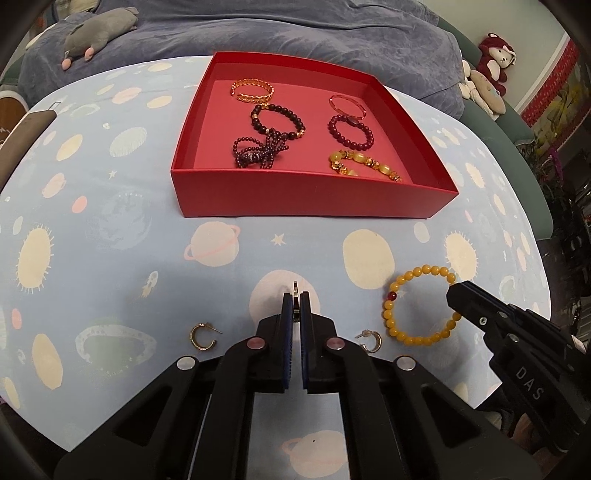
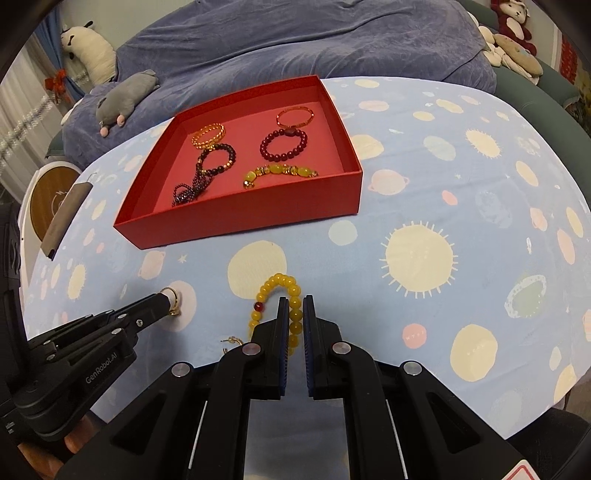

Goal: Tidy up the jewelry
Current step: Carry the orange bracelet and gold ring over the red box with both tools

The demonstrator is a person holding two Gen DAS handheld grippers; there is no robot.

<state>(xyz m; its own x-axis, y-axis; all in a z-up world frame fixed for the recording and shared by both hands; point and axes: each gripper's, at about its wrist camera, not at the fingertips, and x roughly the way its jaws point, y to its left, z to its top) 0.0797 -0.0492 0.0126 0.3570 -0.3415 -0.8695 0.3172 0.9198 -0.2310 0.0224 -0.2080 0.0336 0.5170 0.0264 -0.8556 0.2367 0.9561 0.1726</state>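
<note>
My left gripper [image 1: 295,297] is shut on a small gold ring [image 1: 295,288], seen edge-on; it shows as a hoop in the right wrist view [image 2: 172,297]. My right gripper [image 2: 295,301] is shut on the yellow bead bracelet [image 2: 275,282], which lies on the cloth [image 1: 421,308]. Two gold hoop earrings lie on the cloth, one to the left [image 1: 202,334] and one to the right [image 1: 369,339] of my left gripper. The red box [image 1: 295,201] ahead holds several bracelets, among them a dark bead one [image 1: 277,123].
The table wears a light blue planet-print cloth [image 1: 110,221]. A grey-brown flat case [image 2: 64,218] lies at its left edge. A blue sofa with plush toys [image 1: 98,31] stands behind the table.
</note>
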